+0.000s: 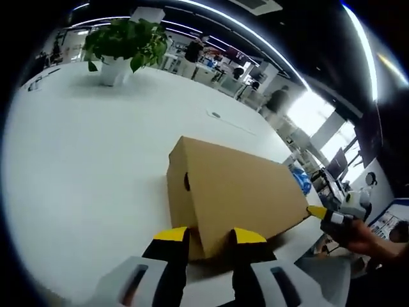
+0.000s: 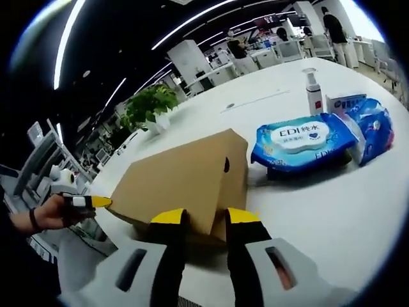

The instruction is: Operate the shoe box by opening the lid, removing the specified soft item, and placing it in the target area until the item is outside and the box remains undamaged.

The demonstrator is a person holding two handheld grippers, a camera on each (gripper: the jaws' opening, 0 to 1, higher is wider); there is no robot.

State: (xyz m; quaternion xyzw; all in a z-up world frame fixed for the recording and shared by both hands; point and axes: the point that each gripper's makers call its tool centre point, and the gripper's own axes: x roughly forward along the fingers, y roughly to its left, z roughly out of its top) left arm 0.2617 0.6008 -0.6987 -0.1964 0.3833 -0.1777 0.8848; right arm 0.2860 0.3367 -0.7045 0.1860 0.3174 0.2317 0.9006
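The plain brown cardboard shoe box (image 1: 236, 192) lies on the white table (image 1: 83, 166), lid closed, with the left gripper (image 1: 209, 238) and right gripper (image 2: 206, 219) at opposite ends. Each has its yellow-tipped jaws parted astride a lower corner; whether they touch the cardboard is unclear. To open it well, lift the lid edge evenly from both ends, gently, without creasing it.

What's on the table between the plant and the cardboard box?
Nothing much. In the left gripper view, bare white table stretches from the potted plant to the shoe box. A small round mark sits off to the side.
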